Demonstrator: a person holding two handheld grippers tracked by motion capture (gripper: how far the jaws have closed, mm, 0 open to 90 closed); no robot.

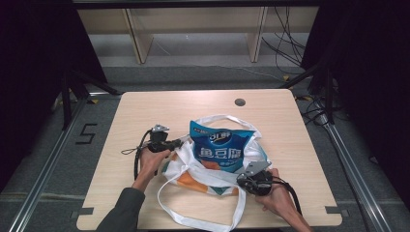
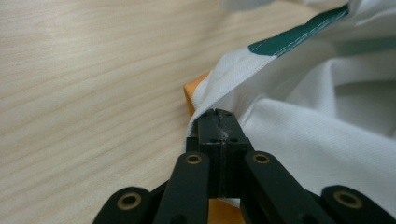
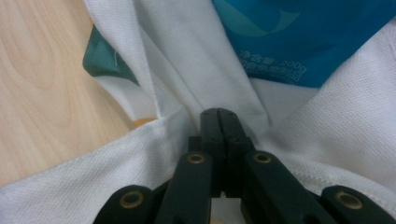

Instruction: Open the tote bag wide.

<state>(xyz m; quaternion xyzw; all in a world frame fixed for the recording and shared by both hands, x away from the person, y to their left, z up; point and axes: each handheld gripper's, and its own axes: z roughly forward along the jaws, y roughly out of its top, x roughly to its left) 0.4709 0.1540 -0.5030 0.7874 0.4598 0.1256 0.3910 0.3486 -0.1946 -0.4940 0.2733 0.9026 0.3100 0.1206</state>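
A white cloth bag (image 1: 208, 171) with green and orange patches lies near the middle of the wooden counter (image 1: 145, 111), its long straps trailing toward the person's edge. A blue snack packet (image 1: 220, 147) sits in the bag's mouth, its upper half sticking out. The left tongs (image 1: 180, 142) are pressed together on the bag's left edge (white fabric bunched at the tips (image 2: 217, 116)). The right tongs (image 1: 241, 180) pinch the bag's cloth at its near right side, just below the packet (image 3: 299, 37), jaws closed tight.
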